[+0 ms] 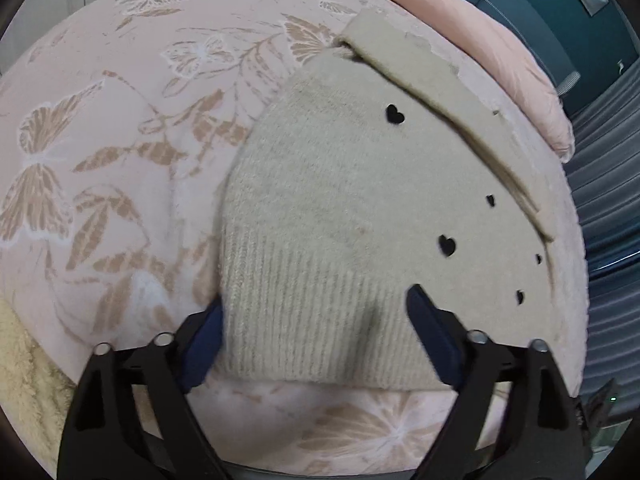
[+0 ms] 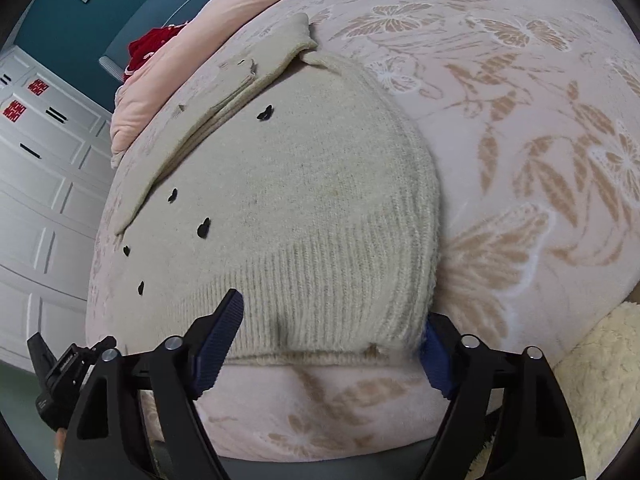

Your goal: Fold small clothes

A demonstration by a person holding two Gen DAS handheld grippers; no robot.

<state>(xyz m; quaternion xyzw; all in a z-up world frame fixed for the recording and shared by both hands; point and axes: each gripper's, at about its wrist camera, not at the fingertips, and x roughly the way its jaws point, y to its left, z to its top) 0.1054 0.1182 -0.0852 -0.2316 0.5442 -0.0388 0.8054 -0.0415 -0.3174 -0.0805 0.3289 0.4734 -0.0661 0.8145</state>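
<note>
A small beige knit sweater (image 1: 344, 208) with black heart buttons lies flat on a pink floral bedspread (image 1: 120, 128). Its ribbed hem faces me, and a sleeve is folded across its far side. My left gripper (image 1: 316, 312) is open, its blue-padded fingers straddling the hem's left corner; the left pad sits under the cloth edge. The sweater also shows in the right wrist view (image 2: 304, 200). My right gripper (image 2: 332, 320) is open, straddling the hem's right corner, its right pad partly hidden under the cloth.
A folded pink quilt (image 1: 512, 52) lies along the far side of the bed. A cream fluffy blanket (image 2: 600, 380) lies at the near corner. White cabinet doors (image 2: 40, 184) and a teal wall stand beyond the bed. The other gripper's body (image 2: 60, 372) shows at lower left.
</note>
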